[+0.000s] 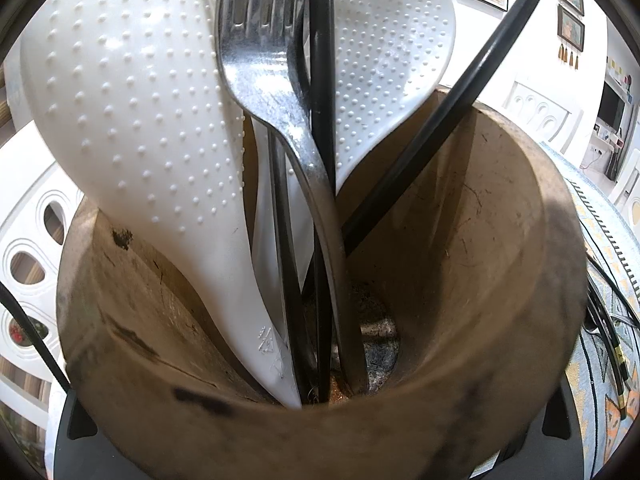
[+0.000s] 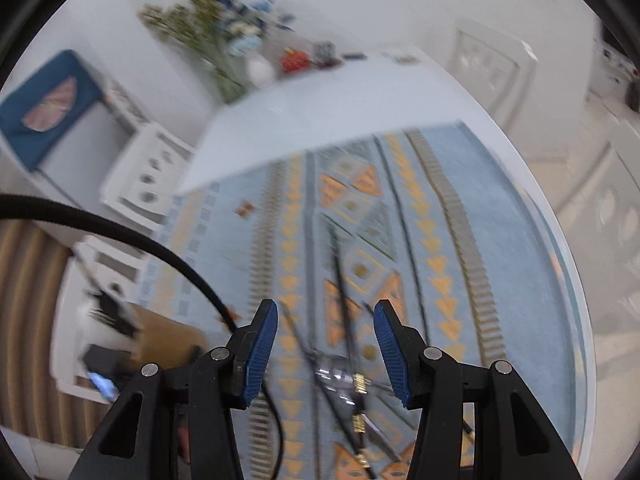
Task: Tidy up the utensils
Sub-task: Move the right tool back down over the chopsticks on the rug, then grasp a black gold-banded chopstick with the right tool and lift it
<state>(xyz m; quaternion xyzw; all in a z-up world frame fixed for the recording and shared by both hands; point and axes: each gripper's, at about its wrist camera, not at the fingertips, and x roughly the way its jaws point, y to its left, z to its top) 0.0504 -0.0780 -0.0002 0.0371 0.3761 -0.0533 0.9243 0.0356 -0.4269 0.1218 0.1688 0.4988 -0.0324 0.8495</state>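
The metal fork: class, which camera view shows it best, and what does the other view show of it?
The left wrist view: the metal fork stands close and sharp in the brown holder, tines up, between white dotted spoons. The right wrist view is blurred; the holder appears at its left edge, but no fork can be told apart.

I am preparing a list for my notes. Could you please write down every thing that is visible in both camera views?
wooden holder: one, brown, fills left wrist view
rice paddles: two, white, dotted, standing in holder
fork: one, silver, tines up, in holder
chopsticks: black, in holder, count unclear
table runner: one, blue with orange triangles, on the table
loose utensils: thin, dark and metal, on runner, blurred
flowers: one bunch, far table end
cable: black, left side
right gripper: blue fingers, open, empty
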